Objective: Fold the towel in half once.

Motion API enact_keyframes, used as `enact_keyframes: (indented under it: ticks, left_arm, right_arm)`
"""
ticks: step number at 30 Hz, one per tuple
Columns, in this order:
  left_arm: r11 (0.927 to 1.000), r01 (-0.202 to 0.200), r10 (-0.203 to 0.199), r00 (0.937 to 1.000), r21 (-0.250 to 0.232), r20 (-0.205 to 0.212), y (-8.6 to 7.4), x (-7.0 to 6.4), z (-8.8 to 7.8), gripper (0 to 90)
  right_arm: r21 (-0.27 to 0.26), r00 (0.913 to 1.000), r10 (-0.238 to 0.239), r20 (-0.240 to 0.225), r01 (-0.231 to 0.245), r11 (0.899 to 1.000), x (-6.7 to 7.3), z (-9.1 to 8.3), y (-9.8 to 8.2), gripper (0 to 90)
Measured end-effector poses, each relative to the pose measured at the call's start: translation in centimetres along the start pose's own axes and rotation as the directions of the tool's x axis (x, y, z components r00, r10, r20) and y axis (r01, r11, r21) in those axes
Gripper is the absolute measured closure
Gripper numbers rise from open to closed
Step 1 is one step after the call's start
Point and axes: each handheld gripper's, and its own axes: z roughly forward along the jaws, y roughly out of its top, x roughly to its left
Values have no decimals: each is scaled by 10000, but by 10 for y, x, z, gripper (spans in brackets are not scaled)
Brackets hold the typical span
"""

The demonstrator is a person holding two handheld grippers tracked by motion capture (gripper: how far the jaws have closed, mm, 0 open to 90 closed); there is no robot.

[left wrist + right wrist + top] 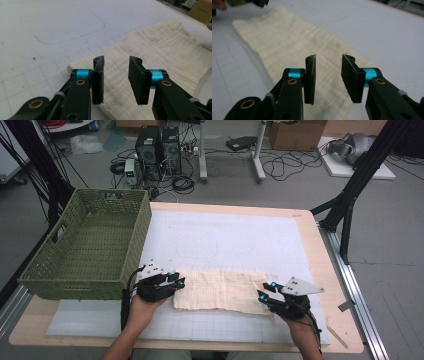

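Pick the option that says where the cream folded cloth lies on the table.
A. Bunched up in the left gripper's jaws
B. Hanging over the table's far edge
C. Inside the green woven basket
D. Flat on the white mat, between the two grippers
D: the cream folded cloth lies flat on the white mat, with the left gripper at one end and the right gripper at the other, both with open, empty jaws; the green woven basket holds none of it.
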Motion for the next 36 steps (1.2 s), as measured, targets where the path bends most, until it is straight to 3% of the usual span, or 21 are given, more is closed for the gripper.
enact_keyframes:
  ticks: [3, 7, 8, 10, 12, 15, 17, 19, 22, 26, 27, 29, 30, 32, 35, 36]
  left_arm:
    - [9991, -76, 77, 10000, 418, -37, -4, -2, 6, 666]
    - [9942, -356, 395, 9986, 1020, -365, -9, -3, 10, 664]
    - [9925, -374, 430, 9980, 1165, -459, -10, -2, 11, 666]
    - [9915, -431, 496, 9975, 1229, -499, -10, -2, 12, 673]
    - [9896, -602, 679, 9961, 1308, -559, -10, -4, 12, 675]
    - [9892, -605, 681, 9963, 1335, -532, -10, -4, 12, 674]
    - [9900, -501, 577, 9969, 1316, -544, -10, -3, 12, 676]
    - [9897, -511, 593, 9966, 1340, -578, -10, -3, 12, 685]
    - [9891, -494, 584, 9964, 1384, -617, -10, -3, 12, 702]
    - [9894, -471, 561, 9965, 1375, -621, -10, -3, 12, 714]
    - [9899, -451, 537, 9967, 1344, -613, -10, -3, 12, 713]
    - [9895, -475, 564, 9965, 1368, -619, -10, -3, 12, 715]
    - [9892, -500, 592, 9962, 1378, -639, -10, -3, 12, 719]
    - [9892, -492, 583, 9963, 1378, -631, -10, -3, 12, 723]
    - [9905, -339, 411, 9978, 1333, -516, -9, -1, 11, 701]
    - [9926, -183, 254, 9980, 1200, -576, -7, 1, 10, 667]
  right_arm:
    - [826, 9996, -170, -232, 188, 9964, 1, 15, -8, 683]
    - [1797, 9996, -70, 291, 17, 9837, -10, 25, -20, 711]
    - [1705, 9988, 69, 481, -151, 9852, -14, 24, -21, 718]
    - [1900, 9916, -116, 1288, -132, 9817, -19, 21, -20, 721]
    - [1792, 9850, 202, 1714, -514, 9825, -24, 18, -19, 728]
    - [1001, 9855, 669, 1560, -832, 9915, -28, 14, -12, 686]
    - [859, 9854, 668, 1566, -809, 9930, -30, 19, -5, 651]
    - [1051, 9810, 721, 1799, -921, 9902, -33, 29, -1, 578]
    - [1111, 9724, 967, 2122, -1223, 9863, -42, 47, 5, 546]
    - [1823, 9706, 825, 2263, -1254, 9752, -53, 73, 13, 612]
    - [2110, 9636, 728, 2572, -1296, 9689, -56, 78, 13, 606]
    - [2011, 9470, 930, 3076, -1602, 9664, -62, 81, 14, 619]
    - [2094, 9291, 919, 3583, -1759, 9619, -66, 81, 15, 613]
    - [1832, 9187, 1375, 3702, -2173, 9588, -69, 80, 13, 616]
    - [1880, 9242, 1090, 3659, -1881, 9640, -65, 76, 15, 613]
    - [1587, 9278, 1139, 3552, -1799, 9708, -64, 72, 17, 600]
